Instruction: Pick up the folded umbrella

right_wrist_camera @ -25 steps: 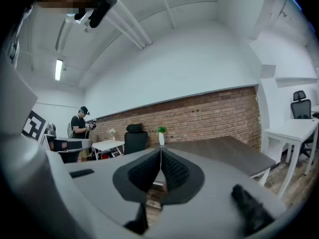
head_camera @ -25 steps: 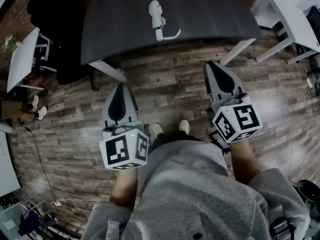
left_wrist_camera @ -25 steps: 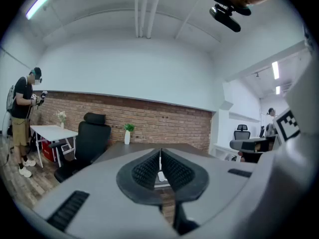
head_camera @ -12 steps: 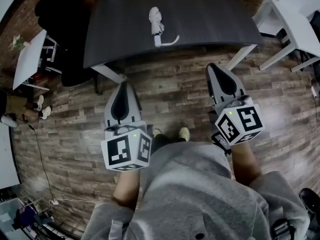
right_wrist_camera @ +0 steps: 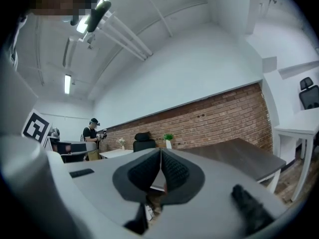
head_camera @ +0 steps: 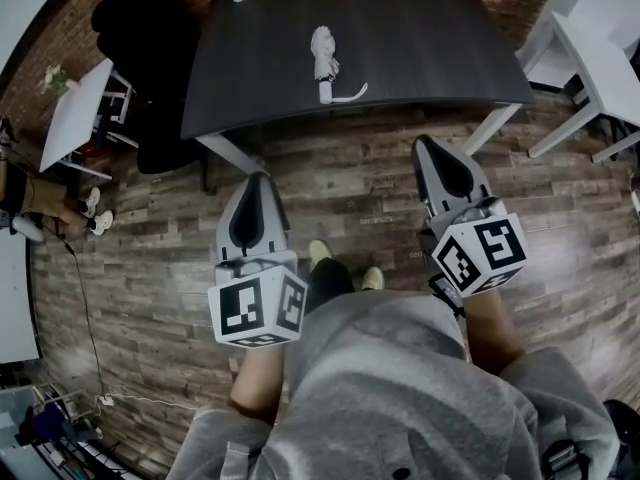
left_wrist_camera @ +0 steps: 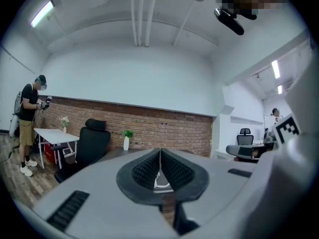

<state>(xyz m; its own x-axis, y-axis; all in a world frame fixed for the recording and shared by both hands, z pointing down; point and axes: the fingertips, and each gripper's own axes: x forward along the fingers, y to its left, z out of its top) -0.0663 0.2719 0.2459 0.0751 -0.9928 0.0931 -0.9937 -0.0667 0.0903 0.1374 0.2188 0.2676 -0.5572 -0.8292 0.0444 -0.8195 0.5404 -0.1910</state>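
A white folded umbrella [head_camera: 323, 59] with a curved white strap lies near the front edge of the dark table [head_camera: 420, 28] in the head view. A sliver of it shows through the left jaws in the left gripper view [left_wrist_camera: 158, 179]. My left gripper [head_camera: 252, 180] hangs over the wooden floor, short of the table's front left corner, shut and empty. Over the floor to the right my right gripper [head_camera: 430, 146] stays shut with nothing in it, just short of the table's front edge. Both point level toward the table.
A black office chair [head_camera: 150, 78] stands left of the table, with a small white table [head_camera: 78, 113] beside it. A white vase with a plant [left_wrist_camera: 126, 141] sits at the table's far edge. White desks [head_camera: 600, 48] stand at the right. A person [left_wrist_camera: 29, 123] stands far left.
Both grippers have edged forward toward the table, and the head view has shifted so the table and umbrella sit slightly lower and further right. The jaws stay shut.
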